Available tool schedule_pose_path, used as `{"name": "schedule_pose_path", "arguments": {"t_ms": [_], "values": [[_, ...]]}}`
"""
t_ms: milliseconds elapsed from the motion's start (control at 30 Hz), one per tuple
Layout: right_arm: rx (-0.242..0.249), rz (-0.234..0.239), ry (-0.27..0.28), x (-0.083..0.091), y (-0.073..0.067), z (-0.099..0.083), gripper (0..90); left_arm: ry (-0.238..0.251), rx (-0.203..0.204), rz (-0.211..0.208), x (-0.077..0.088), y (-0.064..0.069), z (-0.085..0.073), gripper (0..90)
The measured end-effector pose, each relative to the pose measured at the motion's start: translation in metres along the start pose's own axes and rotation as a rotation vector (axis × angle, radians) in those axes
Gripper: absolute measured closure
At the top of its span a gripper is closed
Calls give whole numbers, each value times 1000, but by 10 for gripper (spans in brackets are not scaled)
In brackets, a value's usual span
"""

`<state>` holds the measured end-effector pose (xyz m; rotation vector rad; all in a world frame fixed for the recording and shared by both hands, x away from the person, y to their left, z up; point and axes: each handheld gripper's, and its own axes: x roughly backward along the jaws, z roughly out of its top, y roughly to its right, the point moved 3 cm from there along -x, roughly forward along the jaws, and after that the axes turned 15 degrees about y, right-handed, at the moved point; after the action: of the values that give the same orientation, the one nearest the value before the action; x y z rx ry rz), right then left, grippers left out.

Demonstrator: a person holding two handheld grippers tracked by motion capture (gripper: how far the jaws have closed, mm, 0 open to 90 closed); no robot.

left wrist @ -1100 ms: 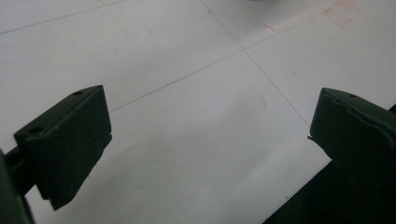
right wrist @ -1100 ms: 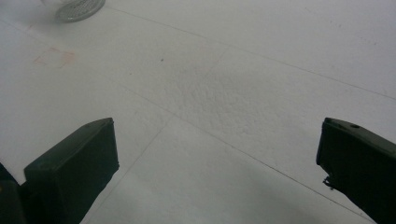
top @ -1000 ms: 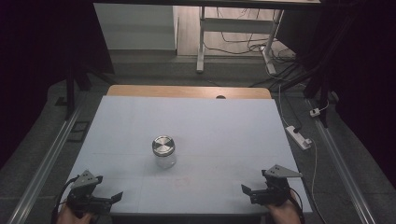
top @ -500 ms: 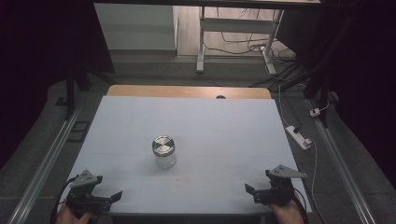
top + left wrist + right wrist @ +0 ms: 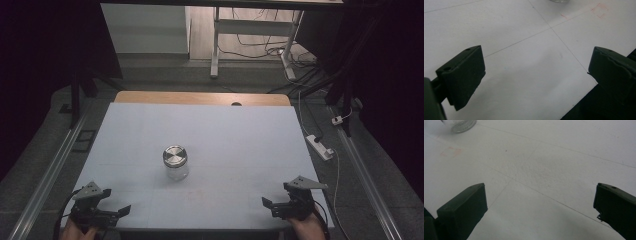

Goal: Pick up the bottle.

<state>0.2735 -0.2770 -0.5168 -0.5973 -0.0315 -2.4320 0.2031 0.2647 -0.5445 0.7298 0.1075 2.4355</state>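
High view: a lidded glass jar (image 5: 175, 162) is seen standing upright on the white surface (image 5: 240, 145), well ahead of both grippers and between them. Left gripper (image 5: 112, 213) is held released with nothing between its jaws, which have just been closing slightly. Right gripper (image 5: 272, 206) is likewise held wide, nothing grasped.

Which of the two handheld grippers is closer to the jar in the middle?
The left gripper, at the table's near left corner. The jar stands left of the table's middle, so the right gripper at the near right corner has farther to go.
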Motion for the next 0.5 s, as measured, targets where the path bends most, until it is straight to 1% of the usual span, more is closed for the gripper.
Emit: {"name": "schedule_pose_path", "arguments": {"t_ms": [67, 133, 233, 433, 500], "values": [[3, -1, -4, 0, 0, 0, 0, 12, -3, -20, -1, 1, 1, 14], [9, 0, -6, -1, -1, 0, 0, 4, -2, -35, -3, 3, 3, 13], [22, 2, -9, -1, -2, 0, 0, 14, -4, -48, -4, 4, 5, 10], [34, 3, -13, -1, -3, 0, 0, 49, -28, -40, -7, 6, 12, 5], [34, 2, -12, -1, -3, 0, 0, 58, -29, -46, -8, 6, 14, 4]]}}
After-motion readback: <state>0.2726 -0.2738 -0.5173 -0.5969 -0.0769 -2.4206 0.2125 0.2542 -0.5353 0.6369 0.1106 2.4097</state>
